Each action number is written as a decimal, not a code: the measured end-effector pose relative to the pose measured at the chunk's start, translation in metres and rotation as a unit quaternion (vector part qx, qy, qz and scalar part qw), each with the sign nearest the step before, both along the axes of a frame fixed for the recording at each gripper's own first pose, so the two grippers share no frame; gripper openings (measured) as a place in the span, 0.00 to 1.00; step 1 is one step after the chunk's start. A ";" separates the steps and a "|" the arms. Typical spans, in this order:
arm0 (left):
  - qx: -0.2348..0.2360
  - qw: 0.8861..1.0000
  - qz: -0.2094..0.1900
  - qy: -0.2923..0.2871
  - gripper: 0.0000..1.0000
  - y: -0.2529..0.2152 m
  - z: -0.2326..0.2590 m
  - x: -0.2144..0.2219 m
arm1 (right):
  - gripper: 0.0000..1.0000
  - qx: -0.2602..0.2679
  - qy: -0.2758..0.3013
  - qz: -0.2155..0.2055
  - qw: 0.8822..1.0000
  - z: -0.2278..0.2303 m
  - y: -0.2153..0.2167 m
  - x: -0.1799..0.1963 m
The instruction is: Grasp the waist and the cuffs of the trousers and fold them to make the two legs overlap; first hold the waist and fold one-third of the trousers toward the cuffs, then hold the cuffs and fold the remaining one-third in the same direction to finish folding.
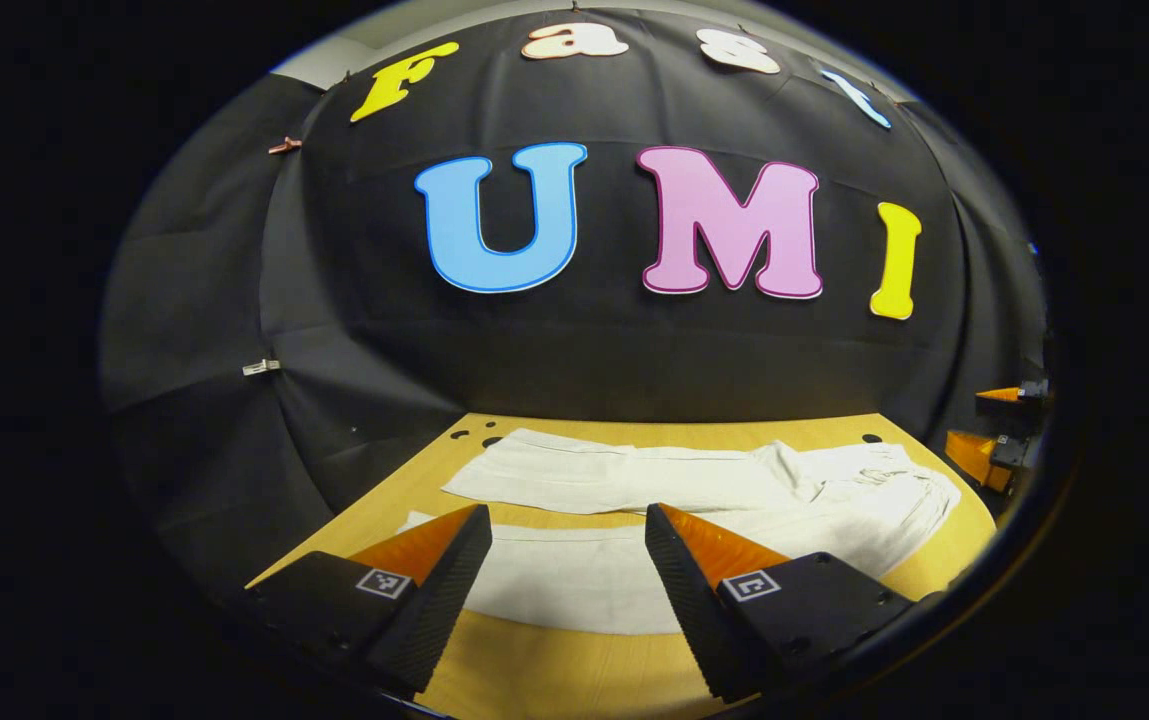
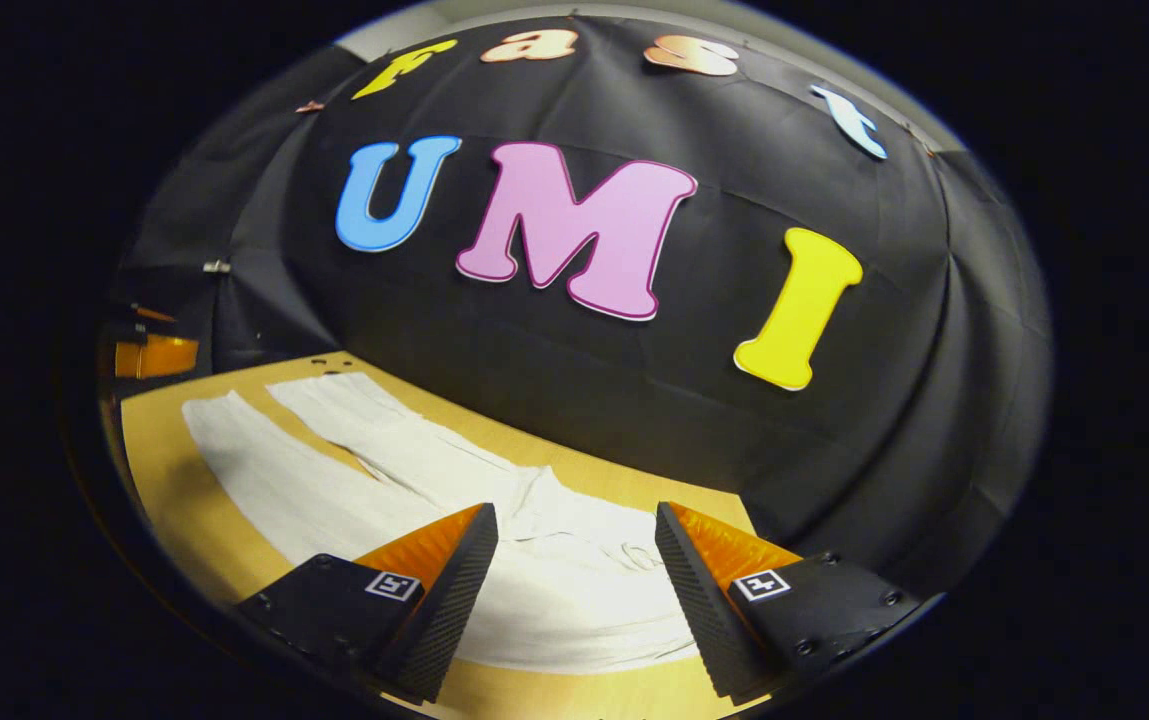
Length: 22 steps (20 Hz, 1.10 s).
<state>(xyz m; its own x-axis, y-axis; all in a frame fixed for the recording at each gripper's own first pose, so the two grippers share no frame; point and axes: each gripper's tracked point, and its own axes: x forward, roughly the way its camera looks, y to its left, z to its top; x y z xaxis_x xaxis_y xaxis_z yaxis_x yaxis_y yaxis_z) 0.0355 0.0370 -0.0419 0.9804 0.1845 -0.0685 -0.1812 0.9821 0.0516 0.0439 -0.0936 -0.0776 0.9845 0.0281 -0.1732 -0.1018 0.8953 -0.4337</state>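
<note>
While spread flat on the light wooden table (image 1: 554, 670), the white cloth trousers (image 1: 634, 475) show 2 separate legs; left gripper (image 1: 568, 520) and right gripper (image 2: 576, 518) hover above, fingers spread, holding nothing.

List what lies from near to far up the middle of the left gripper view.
Bare table → near trouser leg → strip of table → far trouser leg → table's far edge → black cloth wall. The left gripper hangs with jaws apart.

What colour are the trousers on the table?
White, plain, with no pattern. The trousers show best in the left gripper view.
</note>
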 end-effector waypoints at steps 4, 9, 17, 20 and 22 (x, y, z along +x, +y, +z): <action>0.020 1.000 0.008 0.002 0.97 0.005 -0.002 -0.002 | 0.97 -0.058 0.008 0.020 0.998 -0.004 -0.026 0.008; 0.034 0.999 0.008 0.025 0.98 0.016 -0.012 -0.011 | 0.97 -0.131 0.027 0.062 0.989 -0.016 -0.049 0.009; 0.047 0.996 0.023 0.072 0.99 0.031 -0.040 -0.029 | 0.97 -0.196 0.115 0.070 0.971 -0.080 -0.107 -0.003; 0.048 0.995 0.020 0.085 0.99 0.026 -0.047 -0.028 | 0.97 -0.214 0.146 0.061 0.964 -0.103 -0.130 -0.007; 0.051 0.995 0.015 0.090 0.99 0.026 -0.050 -0.026 | 0.97 -0.221 0.170 0.058 0.959 -0.119 -0.142 -0.009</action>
